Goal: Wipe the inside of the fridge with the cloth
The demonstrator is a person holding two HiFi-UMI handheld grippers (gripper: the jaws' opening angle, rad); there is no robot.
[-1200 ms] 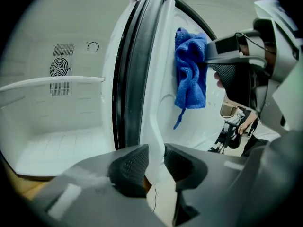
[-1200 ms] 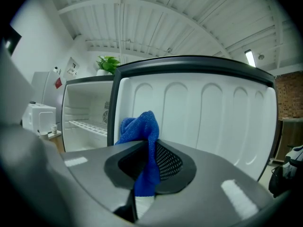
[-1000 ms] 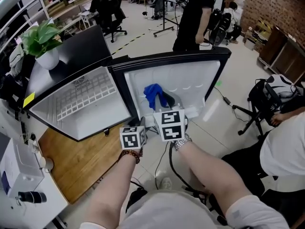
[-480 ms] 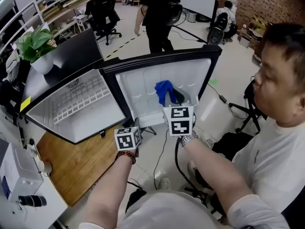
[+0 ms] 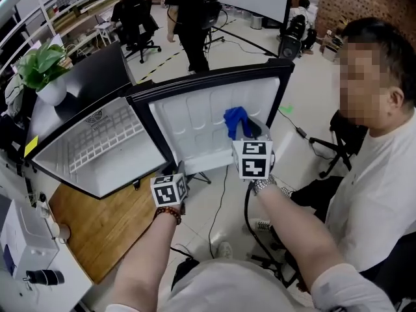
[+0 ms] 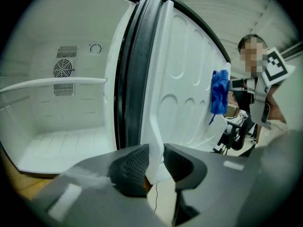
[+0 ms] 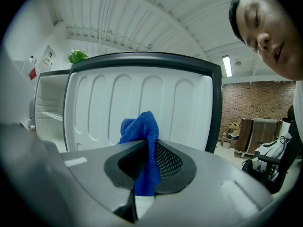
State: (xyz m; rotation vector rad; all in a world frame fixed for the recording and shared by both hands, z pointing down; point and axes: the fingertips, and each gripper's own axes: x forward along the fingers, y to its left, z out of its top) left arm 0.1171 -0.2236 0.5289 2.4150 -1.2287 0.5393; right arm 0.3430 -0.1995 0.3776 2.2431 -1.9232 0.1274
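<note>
The small fridge (image 5: 104, 155) stands open, its white inside (image 6: 57, 126) crossed by one shelf. Its door (image 5: 195, 119) is swung wide, showing the ribbed white inner panel (image 7: 180, 108). My left gripper (image 6: 156, 160) is shut on the door's lower white edge (image 6: 154, 141); in the head view it (image 5: 177, 174) sits at the door's bottom corner. A bunched blue cloth (image 7: 144, 141) is pinched in my right gripper (image 7: 147, 162), which holds it (image 5: 238, 121) against the right half of the door panel. In the left gripper view the cloth (image 6: 219, 91) hangs at the panel's far edge.
A potted plant (image 5: 40, 70) stands on the fridge top. A wooden tabletop (image 5: 97, 220) lies under the fridge's front. A seated person (image 5: 377, 168) is close on the right; another stands behind the door (image 5: 192, 12). A cable (image 5: 218, 200) runs over the floor below.
My right gripper has carried the blue cloth to the right across the door panel. The left gripper has stayed on the door edge. The standing person behind has walked left.
</note>
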